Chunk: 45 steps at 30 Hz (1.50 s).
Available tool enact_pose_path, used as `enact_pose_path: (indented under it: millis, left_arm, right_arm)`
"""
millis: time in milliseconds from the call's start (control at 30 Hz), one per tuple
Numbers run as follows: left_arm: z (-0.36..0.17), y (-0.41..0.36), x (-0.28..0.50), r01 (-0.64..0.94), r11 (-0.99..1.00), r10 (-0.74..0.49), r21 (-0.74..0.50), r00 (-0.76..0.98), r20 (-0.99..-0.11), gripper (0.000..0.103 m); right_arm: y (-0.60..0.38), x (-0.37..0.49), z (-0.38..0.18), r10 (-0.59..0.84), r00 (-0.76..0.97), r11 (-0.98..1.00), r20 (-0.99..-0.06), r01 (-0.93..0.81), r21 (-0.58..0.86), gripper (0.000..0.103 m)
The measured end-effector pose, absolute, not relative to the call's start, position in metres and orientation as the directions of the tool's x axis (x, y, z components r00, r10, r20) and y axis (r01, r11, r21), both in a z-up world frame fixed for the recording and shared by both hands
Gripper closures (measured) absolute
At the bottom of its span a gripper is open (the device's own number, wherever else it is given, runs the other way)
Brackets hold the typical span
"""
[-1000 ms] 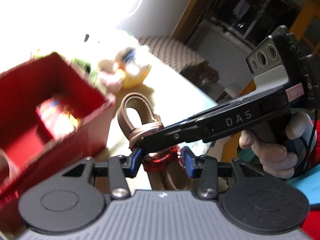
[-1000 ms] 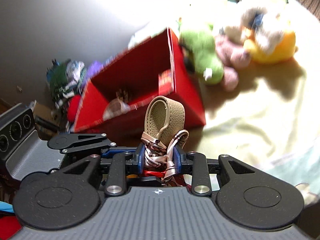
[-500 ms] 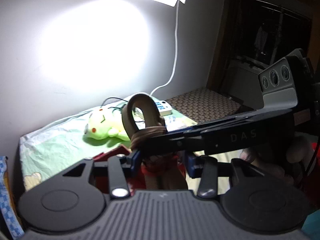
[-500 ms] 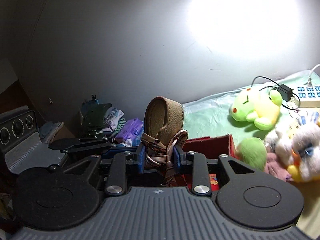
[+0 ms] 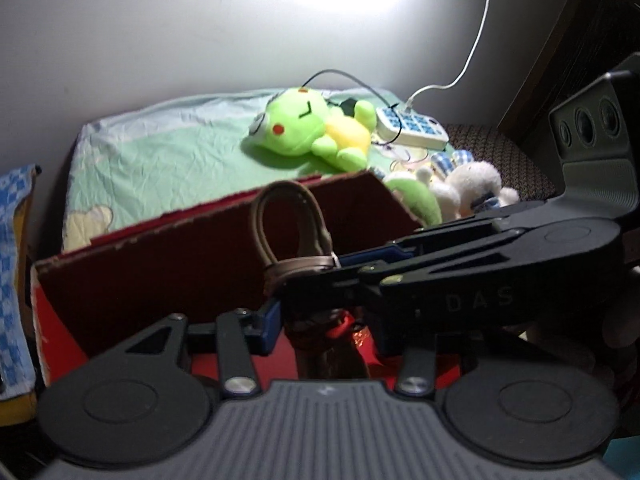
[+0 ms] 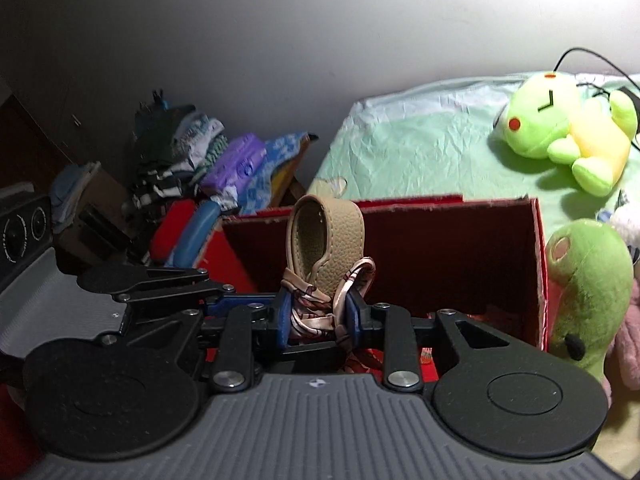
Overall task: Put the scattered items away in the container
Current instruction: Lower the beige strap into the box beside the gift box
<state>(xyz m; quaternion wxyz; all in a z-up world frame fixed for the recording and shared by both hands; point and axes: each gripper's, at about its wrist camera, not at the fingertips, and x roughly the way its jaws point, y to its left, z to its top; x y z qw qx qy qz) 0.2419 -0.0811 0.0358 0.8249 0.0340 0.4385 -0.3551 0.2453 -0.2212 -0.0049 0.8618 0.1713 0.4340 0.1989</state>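
A tan leather strap loop (image 6: 344, 232) with a patterned scarf tied round its base stands upright between both grippers. My right gripper (image 6: 318, 312) is shut on the scarf-wrapped base. My left gripper (image 5: 324, 322) is shut lower on the same item, where it looks dark brown and red; its right pad is hidden behind the right gripper's fingers (image 5: 400, 272). The left gripper's fingers (image 6: 160, 284) reach in under the right one. In the left wrist view the loop (image 5: 288, 189) rises before the open red box (image 5: 200, 216). The box (image 6: 440, 200) lies just ahead and below, with some items inside.
The box sits on a bed with a pale green sheet (image 5: 160, 148). Behind it lie a green frog plush (image 5: 308, 128), a power strip (image 5: 412, 128) with cables and a white plush (image 5: 468, 188). Another green plush (image 6: 588, 288) leans on the box's right wall. Clothes (image 6: 192, 160) are piled left.
Both grippers have swung together with the strap, from looking down into the box to facing it across its near edge. Both grips look unchanged.
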Motion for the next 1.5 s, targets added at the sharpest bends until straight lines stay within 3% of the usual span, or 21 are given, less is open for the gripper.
enact_pose_path:
  millis: [233, 567, 867, 1300, 1500]
  left_arm:
    - [0.001, -0.090, 0.254, 0.589, 0.762, -0.494, -0.269, 0.260, -0.830, 0.057]
    - [-0.024, -0.103, 0.268, 0.562, 0.772, -0.433, -0.297, 0.123, -0.893, 0.056]
    - [-0.038, -0.105, 0.282, 0.513, 0.771, -0.433, -0.378, -0.013, -0.901, 0.045]
    - [-0.037, -0.105, 0.282, 0.534, 0.748, -0.449, -0.394, -0.030, -0.893, 0.044]
    - [-0.036, -0.109, 0.281, 0.537, 0.750, -0.447, -0.386, -0.020, -0.895, 0.045]
  right_arm:
    - [-0.206, 0.263, -0.035, 0.448, 0.399, 0.893, -0.800, -0.147, 0.426, 0.075]
    - [-0.202, 0.276, -0.061, 0.398, 0.306, 0.916, -0.865, -0.090, 0.390, 0.076]
    - [-0.210, 0.277, -0.067, 0.407, 0.285, 0.909, -0.868, -0.030, 0.416, 0.077]
    - [-0.216, 0.267, -0.065, 0.359, 0.392, 0.918, -0.847, 0.014, 0.395, 0.081]
    - [-0.222, 0.262, -0.064, 0.418, 0.448, 0.888, -0.790, -0.019, 0.459, 0.082]
